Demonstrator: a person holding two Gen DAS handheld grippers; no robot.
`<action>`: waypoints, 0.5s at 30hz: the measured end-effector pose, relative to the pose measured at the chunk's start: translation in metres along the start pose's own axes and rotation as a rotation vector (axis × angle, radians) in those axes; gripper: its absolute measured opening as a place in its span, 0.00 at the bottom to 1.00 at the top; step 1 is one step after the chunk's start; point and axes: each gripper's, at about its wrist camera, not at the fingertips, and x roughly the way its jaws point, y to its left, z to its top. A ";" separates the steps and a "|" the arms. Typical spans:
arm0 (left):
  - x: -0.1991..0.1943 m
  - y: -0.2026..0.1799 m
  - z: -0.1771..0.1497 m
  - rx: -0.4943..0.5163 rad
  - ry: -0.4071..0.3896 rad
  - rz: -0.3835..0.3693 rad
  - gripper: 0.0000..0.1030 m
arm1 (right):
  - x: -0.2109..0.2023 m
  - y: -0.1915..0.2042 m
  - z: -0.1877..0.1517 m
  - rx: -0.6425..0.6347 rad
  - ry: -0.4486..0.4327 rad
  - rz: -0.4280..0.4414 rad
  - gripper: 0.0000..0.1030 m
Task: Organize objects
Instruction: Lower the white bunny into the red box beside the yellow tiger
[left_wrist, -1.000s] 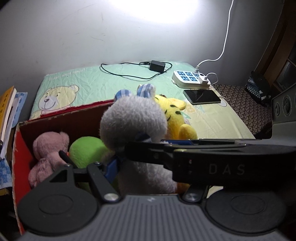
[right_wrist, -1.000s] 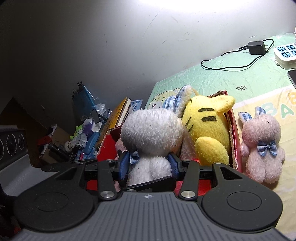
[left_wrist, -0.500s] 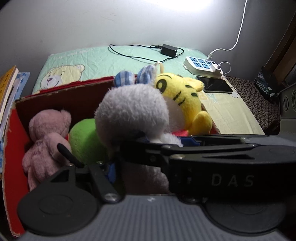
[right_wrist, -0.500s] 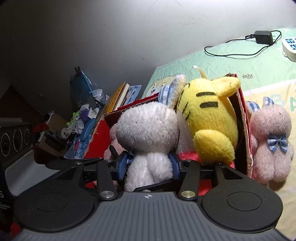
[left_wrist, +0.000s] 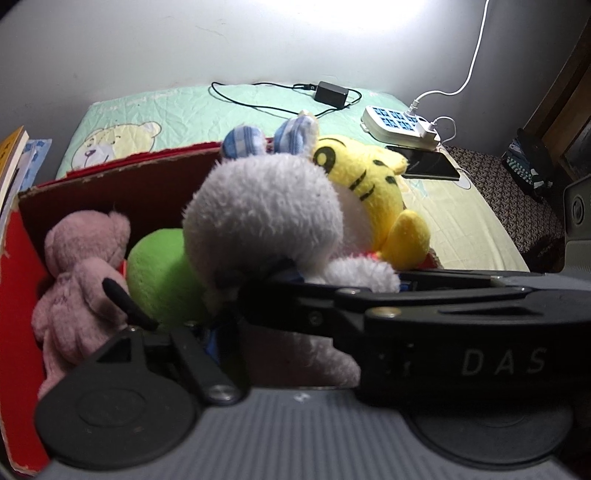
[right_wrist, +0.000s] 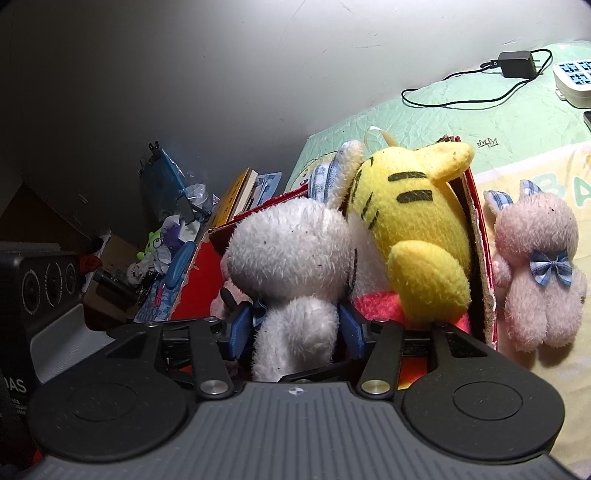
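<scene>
A white plush rabbit (right_wrist: 291, 266) with blue checked ears is clamped at its body between the blue pads of my right gripper (right_wrist: 295, 326), inside a red cardboard box (right_wrist: 480, 236). It also shows in the left wrist view (left_wrist: 266, 218), with the right gripper's black body (left_wrist: 424, 321) crossing in front. In the box sit a yellow tiger plush (right_wrist: 417, 221), a green plush (left_wrist: 159, 273) and a pink bear (left_wrist: 81, 266). A pink rabbit with a blue bow (right_wrist: 535, 269) stands outside the box on the right. My left gripper's fingers are mostly hidden beside the white rabbit.
The box stands on a bed with a green bear-print sheet (left_wrist: 147, 110). A black charger with cable (left_wrist: 330, 94), a white power strip (left_wrist: 399, 123) and a phone (left_wrist: 428, 162) lie behind. Books (right_wrist: 236, 195) and clutter (right_wrist: 159, 254) lie left of the bed.
Both cameras have moved closer to the box. The white rabbit has sunk lower into the box beside the yellow tiger, still held by the right gripper.
</scene>
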 end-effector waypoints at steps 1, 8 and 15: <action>0.000 -0.001 -0.001 0.003 -0.002 0.000 0.76 | -0.002 -0.001 0.000 0.005 -0.003 0.002 0.53; 0.003 -0.002 -0.002 0.001 0.001 -0.019 0.86 | -0.010 -0.004 -0.003 0.032 -0.036 0.012 0.54; 0.000 0.000 -0.007 0.003 -0.014 -0.041 0.86 | -0.022 0.002 0.001 0.006 -0.100 0.033 0.45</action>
